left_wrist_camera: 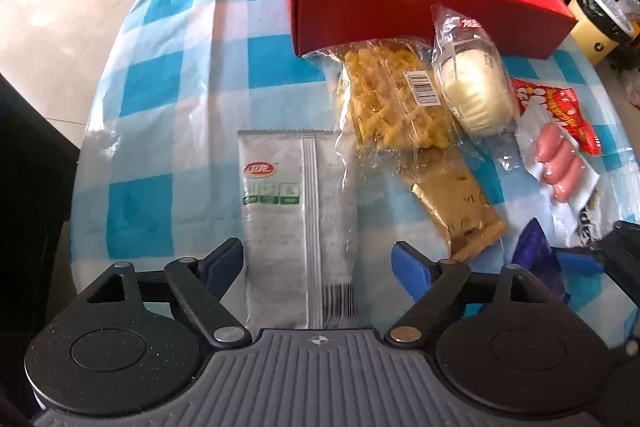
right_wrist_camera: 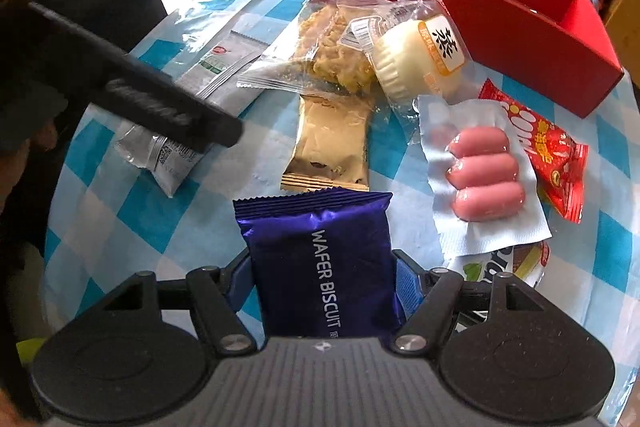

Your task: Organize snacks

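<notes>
Purple foil of the wafer biscuit pack (right_wrist_camera: 320, 263) is clamped between the pads of the right gripper (right_wrist_camera: 324, 283), low over the checked tablecloth (right_wrist_camera: 132, 211), with the red box (right_wrist_camera: 500, 39) well apart at the far side. That slick foil could honestly be squeezed out mid-carry, or the sausage pack (right_wrist_camera: 484, 175) and steamed cake (right_wrist_camera: 416, 63) lying between could be clipped. The left gripper (left_wrist_camera: 318, 259) is spread wide around the grey-white packet (left_wrist_camera: 296, 219), nothing gripped yet.

The left gripper (left_wrist_camera: 318, 259) is hovering low with its jaws spread wide, gripping nothing. The right gripper (right_wrist_camera: 324, 277) is sitting to its right, jaws pinching in from both sides.
</notes>
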### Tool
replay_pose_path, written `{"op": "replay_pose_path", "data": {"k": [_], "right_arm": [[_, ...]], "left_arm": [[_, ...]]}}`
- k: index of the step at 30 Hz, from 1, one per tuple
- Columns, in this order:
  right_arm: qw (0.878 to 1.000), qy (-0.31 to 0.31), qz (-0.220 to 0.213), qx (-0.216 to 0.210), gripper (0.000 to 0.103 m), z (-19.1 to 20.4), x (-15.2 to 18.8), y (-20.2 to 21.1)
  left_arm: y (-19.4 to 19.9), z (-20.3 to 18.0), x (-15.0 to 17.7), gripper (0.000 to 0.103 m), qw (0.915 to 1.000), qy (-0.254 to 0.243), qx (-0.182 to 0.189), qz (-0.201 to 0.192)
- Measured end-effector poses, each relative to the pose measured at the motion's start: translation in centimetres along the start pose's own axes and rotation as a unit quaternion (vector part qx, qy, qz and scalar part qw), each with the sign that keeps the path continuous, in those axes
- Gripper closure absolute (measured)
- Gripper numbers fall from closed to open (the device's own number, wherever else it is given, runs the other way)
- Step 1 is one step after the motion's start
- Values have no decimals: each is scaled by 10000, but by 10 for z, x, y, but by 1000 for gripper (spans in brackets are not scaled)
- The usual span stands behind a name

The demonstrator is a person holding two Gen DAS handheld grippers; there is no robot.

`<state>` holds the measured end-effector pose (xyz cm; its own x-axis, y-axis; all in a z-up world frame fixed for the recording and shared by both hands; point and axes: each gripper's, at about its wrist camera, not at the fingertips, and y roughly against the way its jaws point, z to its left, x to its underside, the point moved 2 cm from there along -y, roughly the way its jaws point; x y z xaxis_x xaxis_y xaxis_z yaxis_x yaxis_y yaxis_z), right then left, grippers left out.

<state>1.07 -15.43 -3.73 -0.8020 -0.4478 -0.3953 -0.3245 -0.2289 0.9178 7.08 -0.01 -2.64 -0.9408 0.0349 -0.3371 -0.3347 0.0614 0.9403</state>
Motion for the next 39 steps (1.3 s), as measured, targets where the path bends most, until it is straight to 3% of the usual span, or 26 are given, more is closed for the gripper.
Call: {"op": "replay_pose_path", "data": {"k": [4,9,13,14,16,17,19,22,30,32,34,39], "right_arm": [[10000,-4,-76,3,34,1,0,-3],[9991,-140,-114,-382,3,0,-1,-9],[9978,-393,-35,-535,3,-4,-6,-12],[9974,-453,-32,-556,4,-6,-6,-11],[9984,-433,-71,-367,17,-4,-5,-8],[9994,-317,-85,-143,32,-1,-3,-6],[9996,-252,-137,80,42,1,2,0],[9992,-364,-129,101,43,2,7,3],[9992,-380,-71,58,45,15,21,10],[9990,-428,-68,54,45,14,18,8],[9987,-499,-79,47,45,12,17,7],[9978,-664,-89,-23,45,5,12,6]], "left_arm": [[-10,-5,1,13,9997,-108,-208,52],[-12,3,5,6,9996,-24,-225,151],[-19,5,1,0,9994,-19,-280,199],[-21,5,0,0,9994,-15,-266,206],[-18,7,1,4,9995,-47,-239,189],[-16,7,3,7,9996,-79,-228,160],[-11,8,9,16,9997,-151,-182,107],[-3,8,20,29,9994,-284,-98,140],[4,11,40,32,9990,-178,301,292],[5,11,38,30,9991,-142,298,250],[8,10,31,16,9997,-61,156,152],[-7,6,9,15,9999,31,-45,104]]}}
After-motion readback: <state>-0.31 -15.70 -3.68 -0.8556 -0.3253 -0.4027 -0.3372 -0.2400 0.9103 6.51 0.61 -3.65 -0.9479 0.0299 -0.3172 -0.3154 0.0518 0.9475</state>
